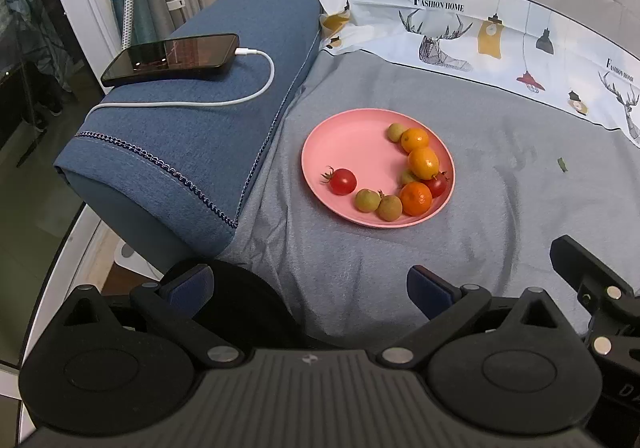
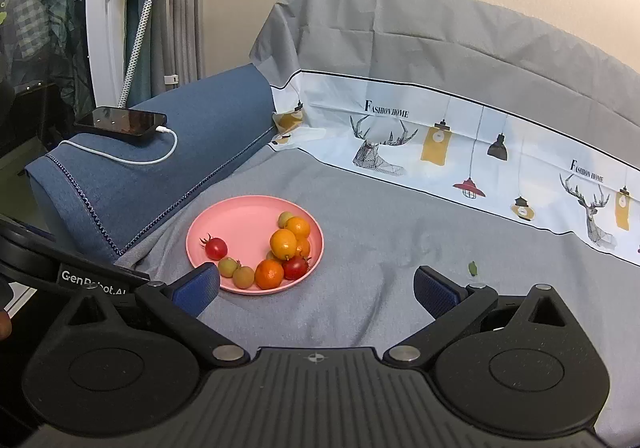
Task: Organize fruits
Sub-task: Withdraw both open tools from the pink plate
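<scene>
Two black grippers, left gripper (image 1: 310,286) and right gripper (image 2: 316,286), hover empty with jaws spread above grey cloth (image 1: 400,248). Ahead, a pink plate (image 1: 340,144) holds small fruits. Each approach should probably straddle one fruit, closing gently.

The left gripper (image 1: 308,286) is tilted downward, its two fingers spread wide with nothing between them. Its blue pads (image 1: 430,288) face each other across an empty gap, and the black linkage arms angle outward from the ribbed body. The right gripper (image 2: 318,286) is held the same way: jaws wide apart, holding nothing, fingers (image 2: 198,286) pointing forward and slightly down. The two grippers sit side by side and close together; in the right wrist view the left one's black body shows at the lower left edge, and in the left wrist view part of the right one shows at the far right.
</scene>
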